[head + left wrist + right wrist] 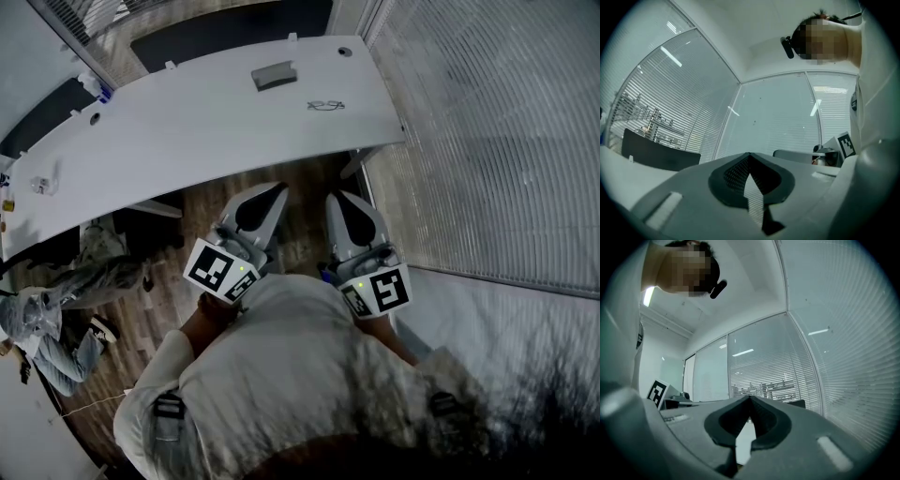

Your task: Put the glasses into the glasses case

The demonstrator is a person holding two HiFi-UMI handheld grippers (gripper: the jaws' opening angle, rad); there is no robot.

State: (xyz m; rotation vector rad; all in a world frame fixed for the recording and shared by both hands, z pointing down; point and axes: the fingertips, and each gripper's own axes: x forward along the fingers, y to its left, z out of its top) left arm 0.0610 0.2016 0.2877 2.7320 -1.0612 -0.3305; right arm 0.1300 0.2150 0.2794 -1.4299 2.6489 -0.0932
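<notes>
The task looks not yet begun: both tools are held close to the person's chest, short of the white table (pixel 187 122). The left gripper (pixel 278 191) has its jaws pressed together on nothing, and so does the right gripper (pixel 336 197). The glasses (pixel 325 105) lie on the tabletop near the grey case (pixel 274 75); whether the case is open is too small to tell. The next move probably calls for reaching forward and spreading the jaws over the glasses.

A white table (pixel 187 131) slants across the top of the head view; a grey case (pixel 274 75) lies near its far edge; glasses (pixel 325 105) lie just right of it, apart. A small clear object (pixel 42 185) sits near the left end.
</notes>
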